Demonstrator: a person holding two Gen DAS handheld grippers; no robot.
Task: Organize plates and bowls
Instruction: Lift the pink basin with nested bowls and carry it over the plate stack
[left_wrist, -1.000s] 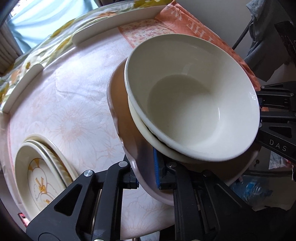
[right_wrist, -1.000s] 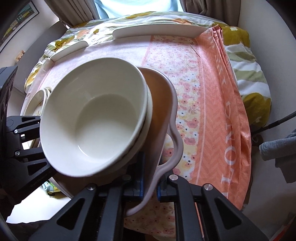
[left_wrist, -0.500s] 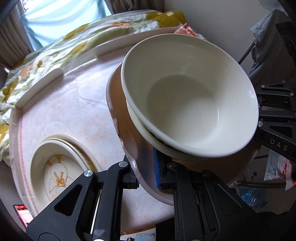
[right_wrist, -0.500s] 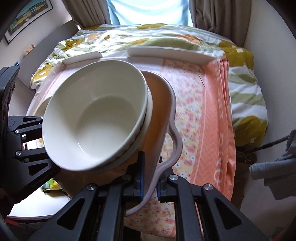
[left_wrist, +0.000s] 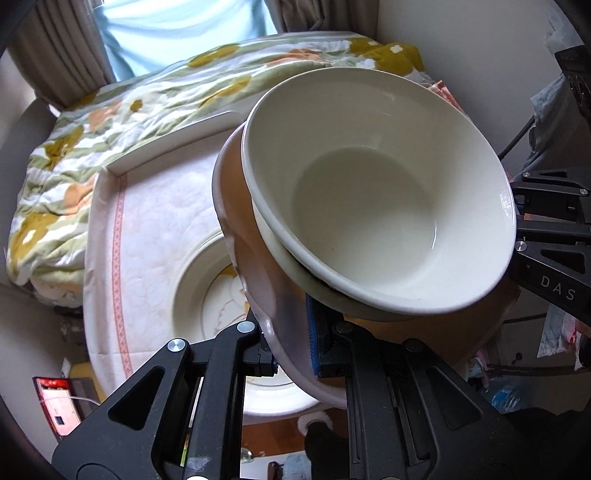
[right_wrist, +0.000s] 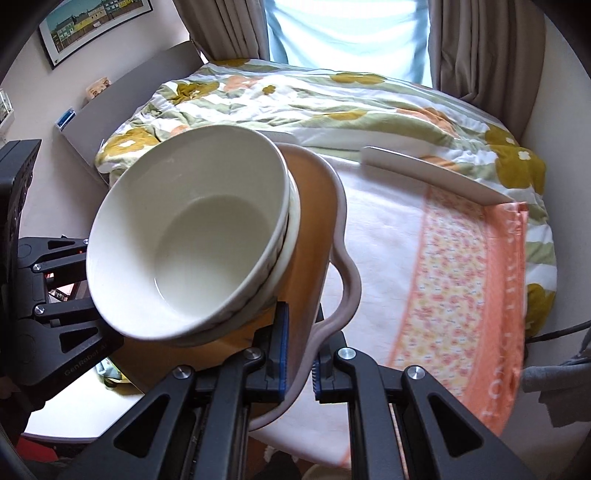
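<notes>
Counter (left_wrist: 110, 295): low white top w/ raised white rim strips (right_wrist: 424, 166) along the far edge. Covered by 2 cloths laid flat. Left portion: pale pink cloth (left_wrist: 159, 221) w/ faint flower print and a red patterned border stripe. Right portion: orange cloth (right_wrist: 491, 314) w/ small floral panel and white lettering, hanging over the right edge. Resting on the pink cloth: stack of cream plates (left_wrist: 207, 295), top plate w/ yellow-gold motif at centre; partly hidden, plate count not readable. Behind counter, touching its far rim: bed w/ floral quilt (right_wrist: 332, 107) in green, mustard, orange.
</notes>
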